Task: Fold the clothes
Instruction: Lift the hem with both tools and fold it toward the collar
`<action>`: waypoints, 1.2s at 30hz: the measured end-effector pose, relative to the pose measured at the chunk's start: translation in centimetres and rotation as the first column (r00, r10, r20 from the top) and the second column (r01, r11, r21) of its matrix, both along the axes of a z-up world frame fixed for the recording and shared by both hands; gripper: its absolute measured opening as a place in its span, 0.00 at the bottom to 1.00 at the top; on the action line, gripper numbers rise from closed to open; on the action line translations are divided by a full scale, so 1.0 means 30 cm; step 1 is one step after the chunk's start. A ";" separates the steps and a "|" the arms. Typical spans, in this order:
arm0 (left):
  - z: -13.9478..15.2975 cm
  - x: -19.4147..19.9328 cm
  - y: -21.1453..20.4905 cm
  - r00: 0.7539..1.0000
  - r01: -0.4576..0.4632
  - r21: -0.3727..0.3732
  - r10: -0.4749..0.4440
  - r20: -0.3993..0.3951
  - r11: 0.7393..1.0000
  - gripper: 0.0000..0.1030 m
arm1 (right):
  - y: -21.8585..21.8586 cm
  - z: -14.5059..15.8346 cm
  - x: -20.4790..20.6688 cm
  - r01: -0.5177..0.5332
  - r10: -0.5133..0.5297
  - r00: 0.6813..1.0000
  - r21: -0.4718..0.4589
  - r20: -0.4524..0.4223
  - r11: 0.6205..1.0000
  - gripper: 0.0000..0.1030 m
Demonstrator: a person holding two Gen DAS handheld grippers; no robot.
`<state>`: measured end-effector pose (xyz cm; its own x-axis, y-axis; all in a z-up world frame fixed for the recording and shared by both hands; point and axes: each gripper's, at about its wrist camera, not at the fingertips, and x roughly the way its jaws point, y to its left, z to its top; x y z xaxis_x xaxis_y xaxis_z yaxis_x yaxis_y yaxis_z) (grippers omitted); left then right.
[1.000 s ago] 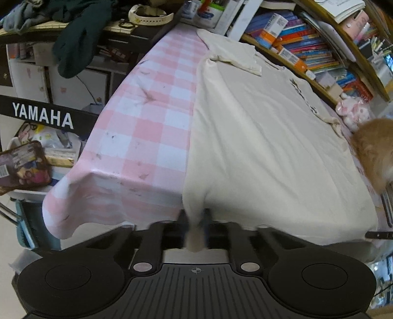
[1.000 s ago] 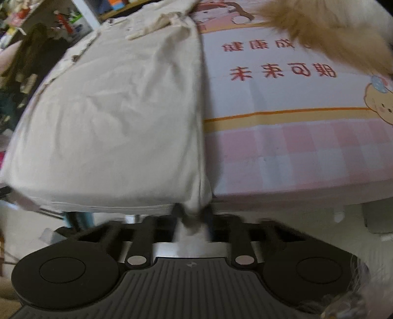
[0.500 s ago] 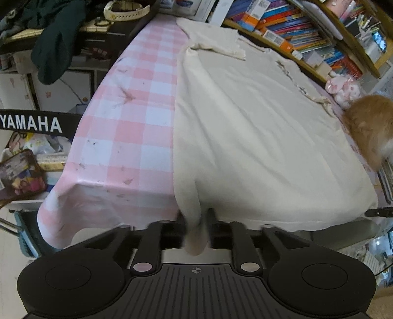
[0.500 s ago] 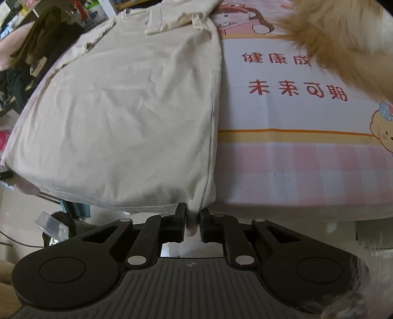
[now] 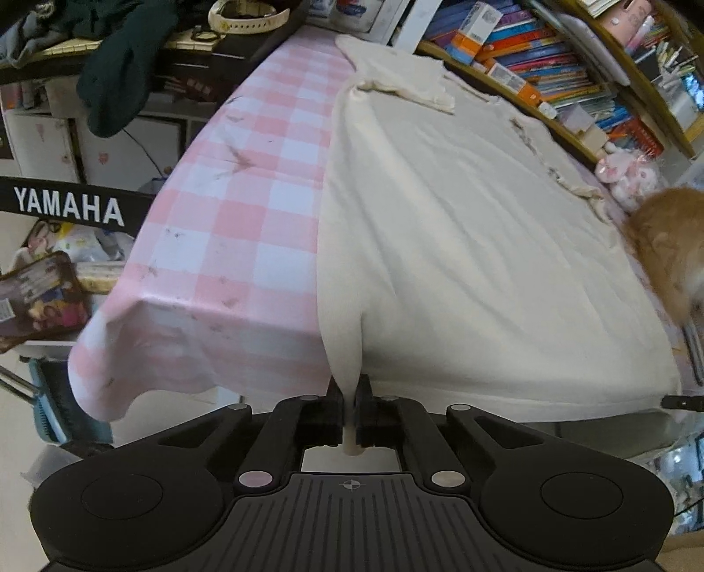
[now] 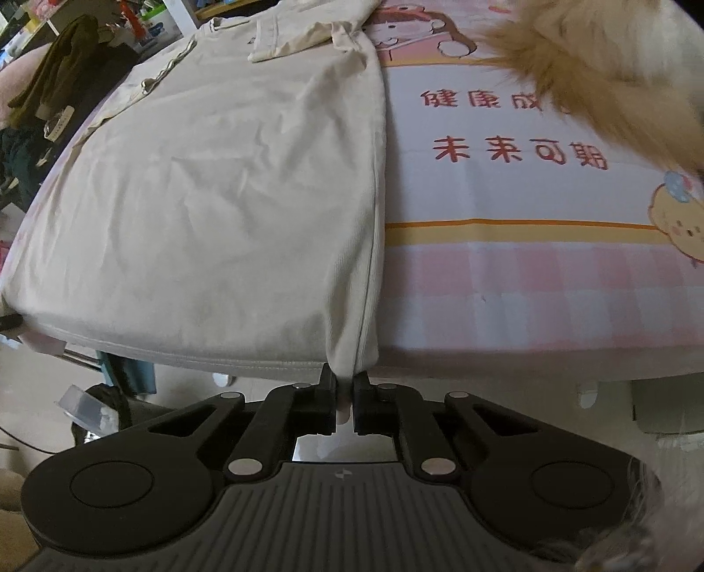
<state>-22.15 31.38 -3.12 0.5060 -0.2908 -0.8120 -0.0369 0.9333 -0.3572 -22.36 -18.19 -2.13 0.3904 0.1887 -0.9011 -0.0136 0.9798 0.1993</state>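
A cream T-shirt (image 5: 462, 229) lies flat on the pink checked tablecloth (image 5: 229, 211), its hem hanging over the near table edge. My left gripper (image 5: 350, 391) pinches the hem's left corner, and its jaws are closing with the cloth pressed between the pads. In the right wrist view the same shirt (image 6: 220, 198) fills the left half. My right gripper (image 6: 344, 383) holds the hem's right corner at the side seam, its jaws also closing on the fabric. A folded sleeve (image 6: 299, 39) lies at the far end.
An orange furry animal (image 6: 594, 79) sits on the printed tablecloth (image 6: 528, 281) right of the shirt, also seen as fur (image 5: 664, 246). A bookshelf (image 5: 550, 66) runs behind the table. A Yamaha keyboard (image 5: 66, 207) and a dark garment (image 5: 119, 75) are at the left.
Both pairs of jaws have drawn tighter on the hem corners. The left corner is now pulled into a narrow taut fold. The shirt itself lies where it was.
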 end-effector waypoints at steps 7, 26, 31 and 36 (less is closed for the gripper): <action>0.010 -0.073 0.003 1.000 0.017 -0.057 -0.019 -0.025 0.998 0.03 | -0.023 0.031 -0.113 0.053 -0.053 0.999 0.003 0.013 0.999 0.05; 0.012 -0.212 0.080 0.995 0.007 -0.314 -0.039 -0.093 0.949 0.03 | -0.080 0.023 -0.396 0.211 -0.196 0.975 0.164 -0.103 0.963 0.05; 0.125 -0.124 0.153 0.993 -0.044 -0.489 0.091 0.073 0.871 0.03 | -0.153 0.156 -0.374 0.277 -0.323 0.946 0.420 0.040 0.864 0.05; 0.219 0.016 0.159 0.950 -0.030 -0.607 0.212 0.230 0.794 0.03 | -0.167 0.286 -0.257 0.245 -0.463 0.852 0.596 0.245 0.765 0.06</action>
<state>-21.68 36.16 3.44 0.7424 -0.5861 -0.3246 0.0482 0.5299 -0.8467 -30.08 -23.21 6.45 0.7964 0.3667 -0.4808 0.1356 0.6665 0.7331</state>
